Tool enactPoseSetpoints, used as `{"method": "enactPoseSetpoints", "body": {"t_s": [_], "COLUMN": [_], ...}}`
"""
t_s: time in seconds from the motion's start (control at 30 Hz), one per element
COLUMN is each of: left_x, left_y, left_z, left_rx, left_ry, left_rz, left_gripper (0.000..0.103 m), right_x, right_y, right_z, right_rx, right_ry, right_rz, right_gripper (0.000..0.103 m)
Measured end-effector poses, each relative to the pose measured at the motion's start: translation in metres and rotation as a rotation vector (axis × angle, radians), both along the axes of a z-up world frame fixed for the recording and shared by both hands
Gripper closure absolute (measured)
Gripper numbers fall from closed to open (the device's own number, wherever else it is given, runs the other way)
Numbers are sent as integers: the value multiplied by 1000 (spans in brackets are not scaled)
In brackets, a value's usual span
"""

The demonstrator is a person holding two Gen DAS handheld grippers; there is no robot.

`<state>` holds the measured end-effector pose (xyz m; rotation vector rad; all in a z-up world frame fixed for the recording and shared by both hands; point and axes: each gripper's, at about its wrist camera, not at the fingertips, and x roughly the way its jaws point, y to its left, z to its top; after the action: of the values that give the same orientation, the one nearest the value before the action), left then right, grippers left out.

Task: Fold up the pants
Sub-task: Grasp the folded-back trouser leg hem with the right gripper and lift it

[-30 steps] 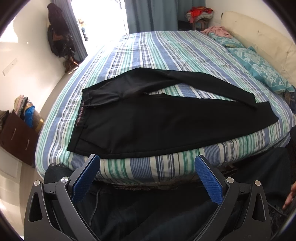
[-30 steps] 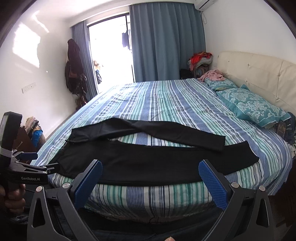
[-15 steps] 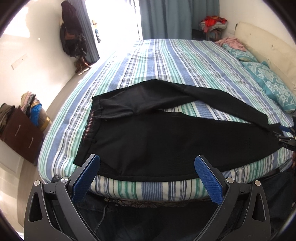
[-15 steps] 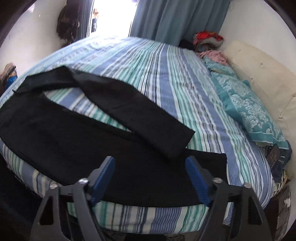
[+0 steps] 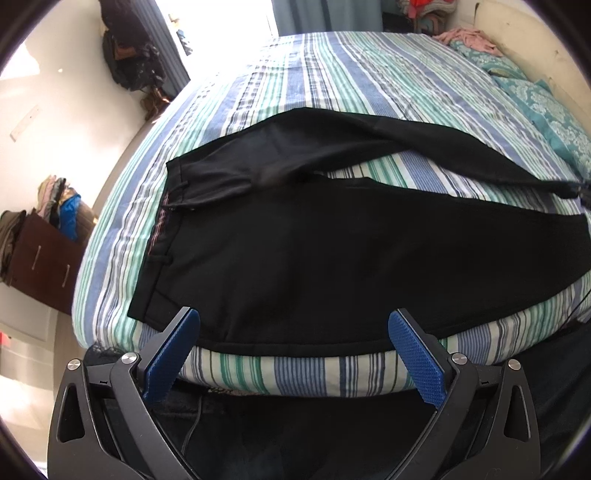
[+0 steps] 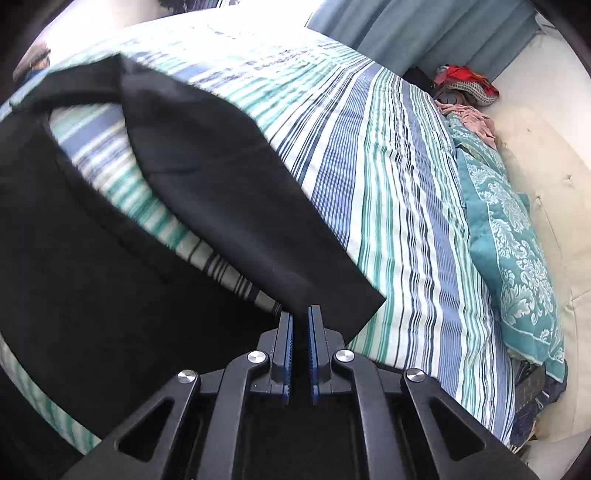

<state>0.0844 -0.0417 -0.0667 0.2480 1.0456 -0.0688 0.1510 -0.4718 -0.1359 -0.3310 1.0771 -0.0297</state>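
Black pants (image 5: 332,258) lie spread on the striped bed (image 5: 369,74), waistband (image 5: 159,236) to the left, the two legs parted towards the right. My left gripper (image 5: 293,313) hangs open over the bed's near edge, just in front of the near leg and touching nothing. In the right wrist view my right gripper (image 6: 300,308) is shut on the hem corner of the far leg (image 6: 221,177), the near leg (image 6: 92,277) lying to its left. It shows as a dark tip (image 5: 585,194) at the far leg's end in the left wrist view.
Teal patterned pillows (image 6: 517,229) and a cream headboard (image 6: 535,155) line the right side of the bed. A pile of clothes (image 6: 465,85) sits beyond the pillows. A brown dresser (image 5: 40,258) stands on the floor at left, with curtains (image 6: 424,33) behind.
The right gripper swung right and down to the far leg's hem and went from wide open to shut on it. The left gripper drew closer to the bed's near edge.
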Motion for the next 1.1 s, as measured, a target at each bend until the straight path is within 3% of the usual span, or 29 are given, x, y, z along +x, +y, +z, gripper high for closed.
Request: {"method": "enactPoseSetpoints", "body": {"t_s": [0.1, 0.23, 0.27, 0.3, 0.33, 0.4, 0.57, 0.7, 0.8, 0.9, 0.93, 0.97, 1.0, 1.1], "left_x": [22, 68, 78, 87, 92, 96, 95, 81, 75, 73, 73, 75, 76, 92], "left_y": [-13, -32, -35, -38, -39, -39, -47, -52, -53, -53, -55, -57, -58, -53], "left_z": [9, 27, 30, 32, 33, 25, -33, -62, -71, -80, -83, -84, -84, -77], "left_rx": [-19, -68, -81, -94, -106, -123, -71, -23, 5, 21, 32, 42, 49, 44], "left_ry": [-22, -80, -91, -100, -103, -96, 67, 137, 162, 194, 203, 205, 197, 136], "left_rz": [-15, 12, 25, 37, 48, 58, 47, 42, 52, 57, 53, 47, 41, 49], "left_gripper": [1, 1, 1, 1, 1, 1, 1, 1, 1, 1, 1, 1, 1, 1], "right_x": [61, 187, 217, 240, 254, 263, 244, 241, 267, 299, 307, 314, 322, 325], "right_y": [-39, -102, -119, -137, -153, -181, -230, -239, -232, -222, -219, -213, -205, -188], "right_z": [65, 126, 132, 133, 129, 114, 13, -52, -83, -107, -111, -110, -103, -87], "right_rx": [98, 163, 161, 166, 140, 180, 550, 852, 931, 907, 902, 871, 783, 438], "right_ry": [-53, -144, -183, -204, -228, -269, -180, -217, -219, -190, -195, -187, -171, -185], "right_rz": [-53, -174, -225, -290, -368, -467, -661, -741, -752, -790, -786, -770, -738, -610], "right_gripper": [96, 94, 86, 55, 35, 36, 38, 41, 41, 40, 43, 53, 97, 94]}}
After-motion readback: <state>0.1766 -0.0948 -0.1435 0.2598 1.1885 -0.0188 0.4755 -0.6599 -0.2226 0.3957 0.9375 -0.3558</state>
